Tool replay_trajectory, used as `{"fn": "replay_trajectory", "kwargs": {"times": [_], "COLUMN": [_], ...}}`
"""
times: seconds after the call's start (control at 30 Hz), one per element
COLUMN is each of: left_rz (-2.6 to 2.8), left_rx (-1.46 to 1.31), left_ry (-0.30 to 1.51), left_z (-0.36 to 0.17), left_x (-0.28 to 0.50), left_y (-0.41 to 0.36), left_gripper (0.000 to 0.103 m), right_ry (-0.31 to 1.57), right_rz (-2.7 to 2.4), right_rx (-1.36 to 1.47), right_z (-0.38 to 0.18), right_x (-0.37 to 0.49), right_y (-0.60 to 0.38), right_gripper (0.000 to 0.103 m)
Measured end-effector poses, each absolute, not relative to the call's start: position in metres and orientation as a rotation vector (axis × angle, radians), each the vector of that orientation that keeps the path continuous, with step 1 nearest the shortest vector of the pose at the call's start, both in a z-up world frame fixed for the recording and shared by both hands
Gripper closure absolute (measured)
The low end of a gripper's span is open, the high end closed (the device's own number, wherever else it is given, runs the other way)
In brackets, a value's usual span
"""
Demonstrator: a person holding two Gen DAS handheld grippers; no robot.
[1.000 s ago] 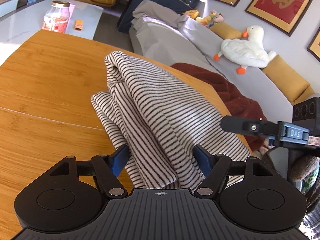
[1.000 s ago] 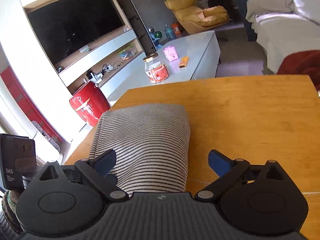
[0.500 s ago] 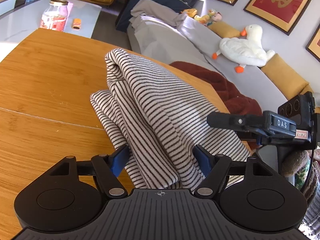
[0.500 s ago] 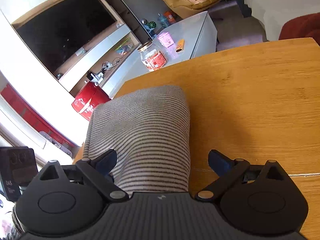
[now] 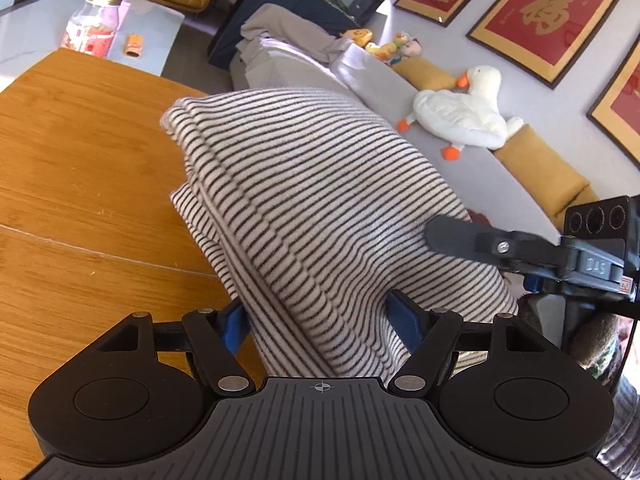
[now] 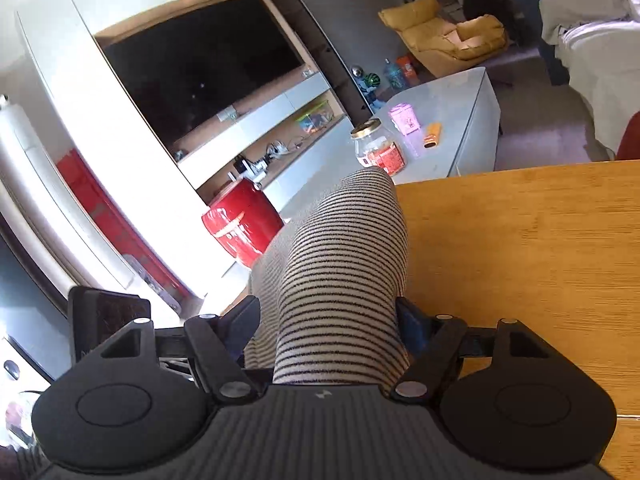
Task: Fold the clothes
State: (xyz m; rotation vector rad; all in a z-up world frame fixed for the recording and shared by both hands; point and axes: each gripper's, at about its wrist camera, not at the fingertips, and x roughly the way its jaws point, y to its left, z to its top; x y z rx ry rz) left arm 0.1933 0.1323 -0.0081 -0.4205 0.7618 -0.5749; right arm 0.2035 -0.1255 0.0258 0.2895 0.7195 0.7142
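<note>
A folded black-and-white striped garment (image 5: 320,184) hangs raised above the wooden table (image 5: 80,200), and its far end droops toward the tabletop. My left gripper (image 5: 320,320) is shut on its near edge, with thick cloth filling the gap between the blue pads. In the right wrist view the same striped garment (image 6: 340,272) runs forward over the table (image 6: 520,260) edge, and my right gripper (image 6: 328,320) is shut on it. One finger of my right gripper (image 5: 460,236) lies against the cloth at the right of the left wrist view.
A glass jar (image 5: 94,26) and small items stand on a white low table beyond the wooden table. A grey sofa with a plush goose (image 5: 460,114) lies to the right. A red appliance (image 6: 240,224) and a TV (image 6: 200,68) are past the table's left edge.
The right gripper's fingers have closed in onto the garment. The garment has come up off the table and bunched narrower, and both grippers have risen with it.
</note>
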Motion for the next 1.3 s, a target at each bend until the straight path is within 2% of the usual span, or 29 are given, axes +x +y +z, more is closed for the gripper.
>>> {"fn": "replay_trajectory", "kwargs": {"times": [0.1,0.27,0.43,0.6,0.67,0.9,0.97,1.03,1.2,1.27,1.3], "left_rz": [-0.538,-0.499,-0.578,-0.532,-0.523,-0.445,-0.385,-0.326,-0.349,-0.353,-0.361], "left_rx": [-0.372,-0.298,-0.271,-0.253,-0.248,-0.233,-0.215,-0.207,-0.260,-0.248,-0.260], "left_ry": [0.708,0.602,0.558,0.709,0.711,0.666,0.640,0.621,0.747,0.780,0.782], "left_z": [0.011,0.047,0.073,0.048,0.035,0.043,0.054,0.061,0.035,0.021,0.016], "left_x": [0.183,0.171,0.206,0.263,0.265,0.241,0.225,0.205,0.197,0.198,0.198], "left_y": [0.139,0.146,0.119,0.094,0.095,0.096,0.096,0.097,0.094,0.090,0.090], "left_gripper": [0.025,0.026,0.025,0.029,0.030,0.028,0.013,0.007,0.007,0.015,0.015], "right_ry": [0.787,0.769,0.725,0.709,0.709,0.743,0.743,0.746,0.739,0.732,0.729], "right_rz": [0.612,0.584,0.565,0.558,0.573,0.589,0.591,0.594,0.594,0.596,0.598], "right_rx": [0.139,0.152,0.070,0.030,0.047,-0.015,-0.019,-0.029,-0.075,-0.099,-0.109], "right_z": [0.006,-0.007,-0.003,0.003,0.007,-0.013,-0.015,-0.014,-0.007,-0.001,0.003], "right_x": [0.199,0.192,0.183,0.171,0.163,0.148,0.151,0.153,0.154,0.151,0.150], "right_y": [-0.116,-0.120,-0.113,-0.116,-0.122,-0.117,-0.117,-0.116,-0.113,-0.113,-0.114], "right_gripper": [0.030,0.027,0.026,0.020,0.015,0.015,0.014,0.014,0.014,0.014,0.014]}}
